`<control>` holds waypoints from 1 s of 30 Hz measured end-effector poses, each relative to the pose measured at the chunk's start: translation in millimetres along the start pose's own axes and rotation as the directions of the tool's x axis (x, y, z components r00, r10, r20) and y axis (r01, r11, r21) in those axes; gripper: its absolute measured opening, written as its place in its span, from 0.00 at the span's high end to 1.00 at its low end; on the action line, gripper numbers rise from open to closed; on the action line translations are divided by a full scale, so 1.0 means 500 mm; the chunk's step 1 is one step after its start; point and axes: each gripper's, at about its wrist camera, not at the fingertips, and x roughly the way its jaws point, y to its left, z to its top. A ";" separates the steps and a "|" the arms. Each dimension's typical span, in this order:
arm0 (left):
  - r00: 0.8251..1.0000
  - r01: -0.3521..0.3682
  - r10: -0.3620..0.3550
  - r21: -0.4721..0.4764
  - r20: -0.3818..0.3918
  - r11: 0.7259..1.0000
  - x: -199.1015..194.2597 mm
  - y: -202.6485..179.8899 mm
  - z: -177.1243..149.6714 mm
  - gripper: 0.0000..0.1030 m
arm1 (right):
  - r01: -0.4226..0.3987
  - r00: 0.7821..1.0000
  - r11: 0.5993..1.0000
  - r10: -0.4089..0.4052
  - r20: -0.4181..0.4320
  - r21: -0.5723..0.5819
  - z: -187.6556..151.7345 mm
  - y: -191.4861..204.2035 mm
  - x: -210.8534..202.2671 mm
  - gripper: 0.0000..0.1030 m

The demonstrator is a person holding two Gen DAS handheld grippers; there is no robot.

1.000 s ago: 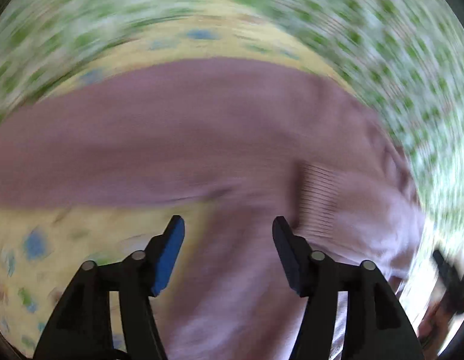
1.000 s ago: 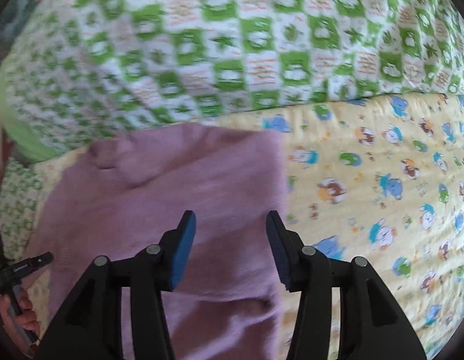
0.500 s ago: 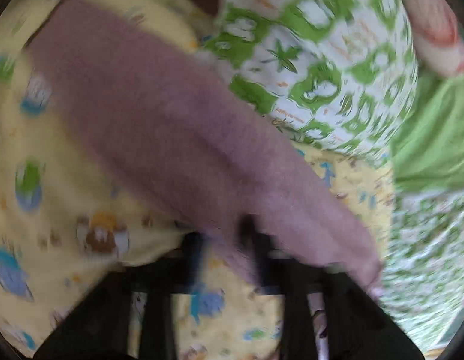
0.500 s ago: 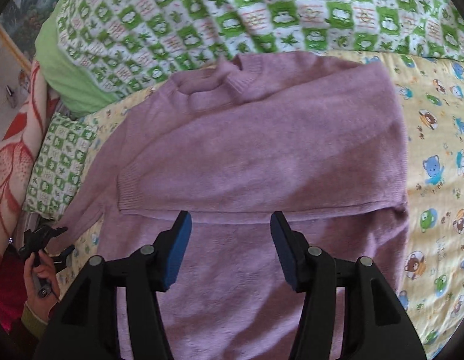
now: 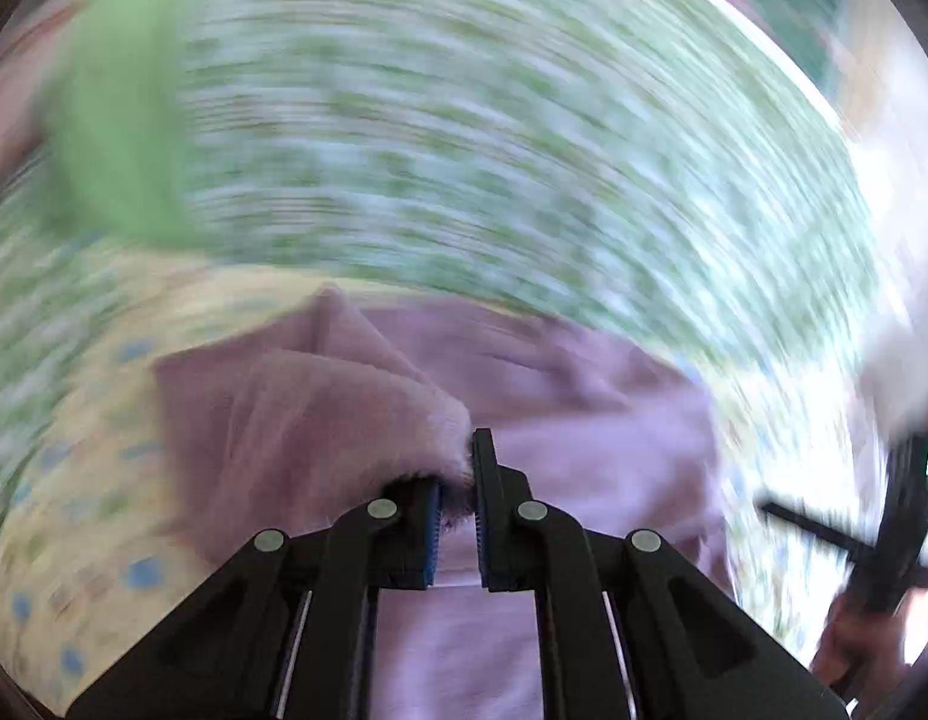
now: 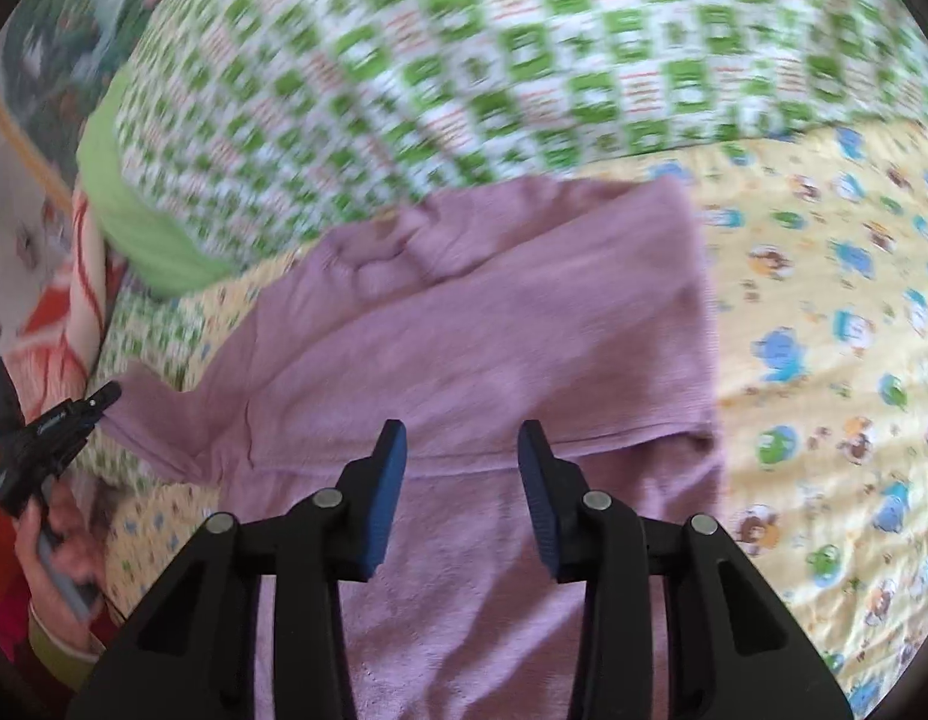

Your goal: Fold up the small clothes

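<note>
The left tongs (image 5: 458, 495) are clamping a bunched sleeve end of the purple sweater (image 5: 560, 408); only the left wrist view, heavily blurred, is showing this grip up close. The right tongs (image 6: 461, 468) are hovering spread apart above the sweater, holding nothing. The right wrist view is showing the sweater lying on the yellow cartoon-print bed sheet (image 6: 824, 330), its collar near the green checkered quilt (image 6: 464, 60).

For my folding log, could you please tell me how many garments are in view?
1: a mauve knitted sweater lying on the yellow cartoon-print sheet, its left sleeve pinched in the left gripper. Others may be hidden.
</note>
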 end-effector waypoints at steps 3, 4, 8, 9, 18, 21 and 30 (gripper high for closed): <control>0.987 0.045 -0.019 0.162 -0.159 0.986 0.133 -0.113 -0.041 0.88 | 0.027 1.000 0.999 -0.027 0.010 0.024 0.011 -0.033 -0.016 0.61; 0.982 0.020 0.017 0.194 -0.189 0.981 0.157 -0.123 -0.057 0.88 | 0.032 0.999 0.999 -0.032 0.011 0.030 0.014 -0.042 -0.018 0.61; 0.975 -0.057 0.106 0.240 -0.196 0.969 0.117 -0.074 -0.126 0.70 | 0.044 0.999 0.999 -0.044 -0.004 0.020 0.019 -0.047 0.002 0.54; 0.976 -0.072 0.120 0.248 -0.183 0.966 0.099 -0.056 -0.139 0.52 | 0.034 0.999 0.999 -0.033 -0.008 0.020 0.019 -0.045 0.011 0.48; 0.884 -0.367 0.426 0.280 -0.190 0.887 0.054 0.162 -0.250 0.33 | -0.097 0.990 0.974 0.073 -0.123 -0.206 -0.008 0.135 0.151 0.45; 0.870 -0.401 0.455 0.266 -0.189 0.877 0.067 0.188 -0.255 0.33 | -0.125 0.987 0.882 0.065 -0.145 -0.455 -0.056 0.245 0.169 0.38; 0.769 -0.594 0.607 0.128 -0.198 0.794 0.129 0.248 -0.197 0.32 | 0.024 0.996 0.471 -0.091 -0.021 -0.882 -0.230 0.361 0.275 0.21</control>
